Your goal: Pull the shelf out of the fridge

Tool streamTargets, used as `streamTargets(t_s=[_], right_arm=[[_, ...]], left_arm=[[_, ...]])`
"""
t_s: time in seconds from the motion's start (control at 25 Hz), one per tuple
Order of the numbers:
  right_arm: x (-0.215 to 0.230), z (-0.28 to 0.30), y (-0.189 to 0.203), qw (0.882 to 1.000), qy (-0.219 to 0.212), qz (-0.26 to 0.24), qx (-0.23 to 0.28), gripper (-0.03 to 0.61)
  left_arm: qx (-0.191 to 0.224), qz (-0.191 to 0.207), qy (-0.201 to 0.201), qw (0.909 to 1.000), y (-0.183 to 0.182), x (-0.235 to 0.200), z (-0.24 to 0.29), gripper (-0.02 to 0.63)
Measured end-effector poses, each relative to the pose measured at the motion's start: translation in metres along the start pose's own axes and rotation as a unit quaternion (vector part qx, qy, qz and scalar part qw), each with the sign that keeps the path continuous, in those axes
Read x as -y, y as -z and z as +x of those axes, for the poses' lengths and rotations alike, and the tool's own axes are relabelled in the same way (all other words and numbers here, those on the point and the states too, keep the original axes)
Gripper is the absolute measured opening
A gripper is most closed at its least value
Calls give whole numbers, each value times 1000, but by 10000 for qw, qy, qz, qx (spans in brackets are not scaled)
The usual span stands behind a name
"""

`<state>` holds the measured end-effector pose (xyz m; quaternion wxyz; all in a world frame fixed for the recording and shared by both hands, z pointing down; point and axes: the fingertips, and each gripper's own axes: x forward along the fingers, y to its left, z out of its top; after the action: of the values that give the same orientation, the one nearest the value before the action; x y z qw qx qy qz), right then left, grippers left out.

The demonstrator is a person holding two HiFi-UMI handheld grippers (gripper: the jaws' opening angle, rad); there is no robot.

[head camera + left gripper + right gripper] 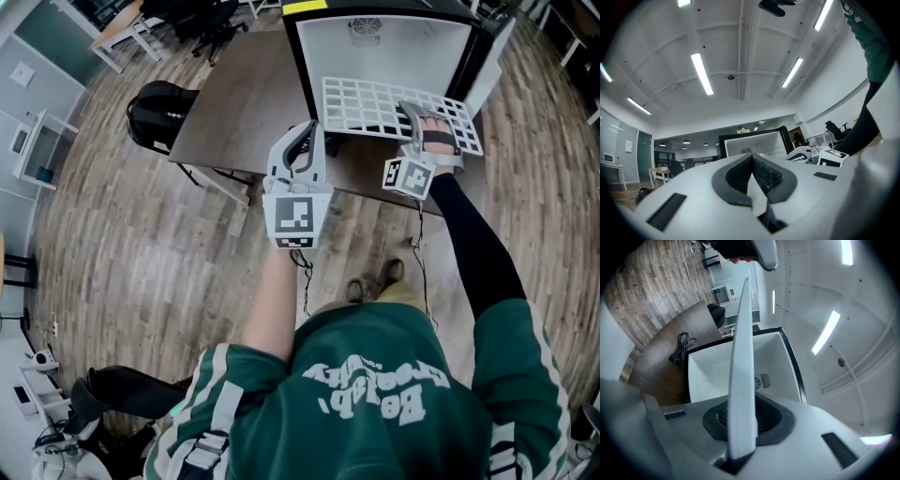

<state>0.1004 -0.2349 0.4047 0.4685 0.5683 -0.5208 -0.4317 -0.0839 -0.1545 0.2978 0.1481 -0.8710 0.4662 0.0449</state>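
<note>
Over the wooden table [239,108], right gripper [411,112] fingers clamp the shelf [367,105]; left gripper [303,139] fingers closed, empty.

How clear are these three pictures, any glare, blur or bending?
Head view: sharp, evenly lit, but the wide lens bows the floorboards. Left gripper view: ceiling lights blow out white. Right gripper view: the shelf sits too close, soft-edged; corners dark.

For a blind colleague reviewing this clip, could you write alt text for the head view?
Seen from above, a person's right claw grips a white wire shelf held in front of an open fridge on a brown table. The left claw, shut and empty, is held nearer the person's body.
</note>
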Motion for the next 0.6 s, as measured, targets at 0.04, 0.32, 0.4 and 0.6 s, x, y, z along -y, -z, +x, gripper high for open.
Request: streamTargets(t_s=[0.04, 0.32, 0.4, 0.6], right_arm=[[2, -1, 1, 10000, 8, 73, -17, 58], [13, -8, 12, 9955, -67, 928, -172, 58], [19, -10, 15, 9926, -43, 1199, -195, 58], [32, -17, 18, 9820, -16, 1880, -201, 57]], left_arm=[[-4, 9, -7, 10000, 0, -1, -1, 17], [13, -3, 0, 10000, 0, 2, 5, 17], [15, 29, 47, 10000, 1, 7, 7, 17], [-13, 79, 162, 9998, 3, 18, 10, 17]])
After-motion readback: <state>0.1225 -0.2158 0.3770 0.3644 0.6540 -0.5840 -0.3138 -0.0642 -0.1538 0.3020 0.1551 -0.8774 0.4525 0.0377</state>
